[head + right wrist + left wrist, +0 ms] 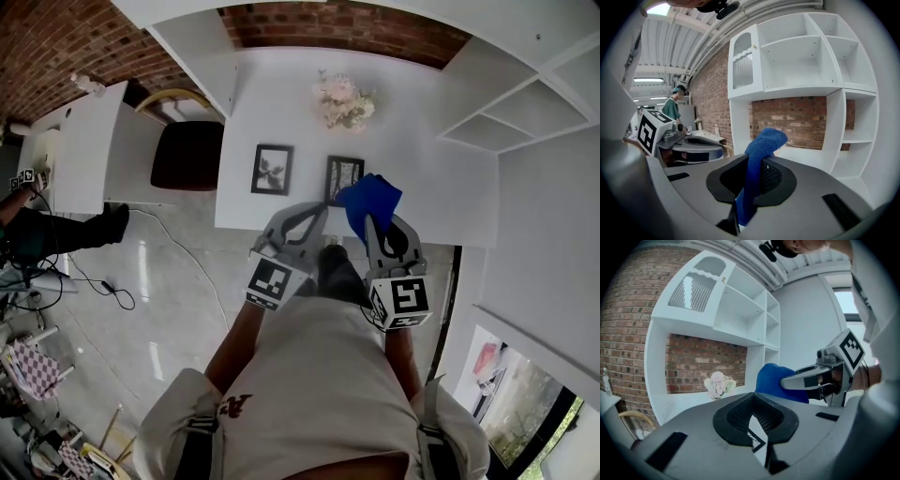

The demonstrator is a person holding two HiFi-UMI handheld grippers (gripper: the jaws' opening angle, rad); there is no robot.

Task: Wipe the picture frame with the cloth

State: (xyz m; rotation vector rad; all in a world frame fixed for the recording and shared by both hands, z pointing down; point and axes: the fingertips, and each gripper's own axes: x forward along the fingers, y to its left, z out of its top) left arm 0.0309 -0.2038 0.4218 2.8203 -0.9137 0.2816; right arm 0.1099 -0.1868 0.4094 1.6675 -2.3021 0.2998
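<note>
Two black picture frames stand on the white desk (pixel 272 112). The right-hand picture frame (pixel 344 176) has its lower left corner at my left gripper (pixel 324 206). In the left gripper view that gripper (pixel 759 439) is closed to a narrow gap, with a corner of the frame (pixel 757 442) pinched in it. My right gripper (pixel 367 221) is shut on a blue cloth (pixel 370 199), which hangs just right of that frame. The cloth (pixel 759 154) sticks up from between the right gripper (pixel 750 187) jaws. The cloth (pixel 771 380) also shows in the left gripper view.
A second picture frame (pixel 272 170) stands to the left, and pale flowers (pixel 343 101) behind. White shelves (pixel 520 112) rise on the right, and a dark chair (pixel 187 155) stands left of the desk. A person (pixel 23 220) sits beyond a side table (pixel 84 145).
</note>
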